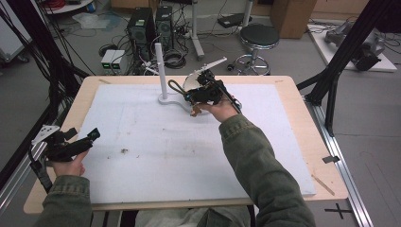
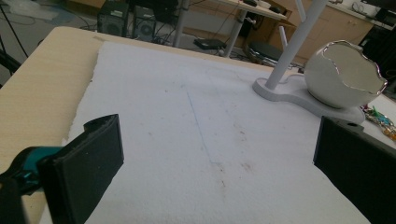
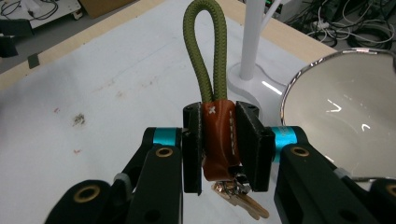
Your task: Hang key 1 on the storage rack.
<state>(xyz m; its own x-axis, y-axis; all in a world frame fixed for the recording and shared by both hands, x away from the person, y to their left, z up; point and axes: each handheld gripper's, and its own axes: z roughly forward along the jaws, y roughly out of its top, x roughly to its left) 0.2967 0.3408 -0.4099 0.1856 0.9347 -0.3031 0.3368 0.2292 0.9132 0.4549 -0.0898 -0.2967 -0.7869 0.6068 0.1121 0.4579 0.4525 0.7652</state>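
My right gripper is shut on the brown leather tab of a keychain. Its olive-green rope loop sticks up past the jaws, and brass keys hang below them. From above, the right gripper hovers over the far middle of the white mat, with the rope loop pointing at the white post of a stand. My left gripper rests at the mat's left edge. The left gripper is open, with nothing between its jaws.
The white stand's base carries a shiny egg-shaped bowl beside the post; the bowl lies just right of my right jaw. A small colourful item sits by the base. The white foam mat covers a wooden table.
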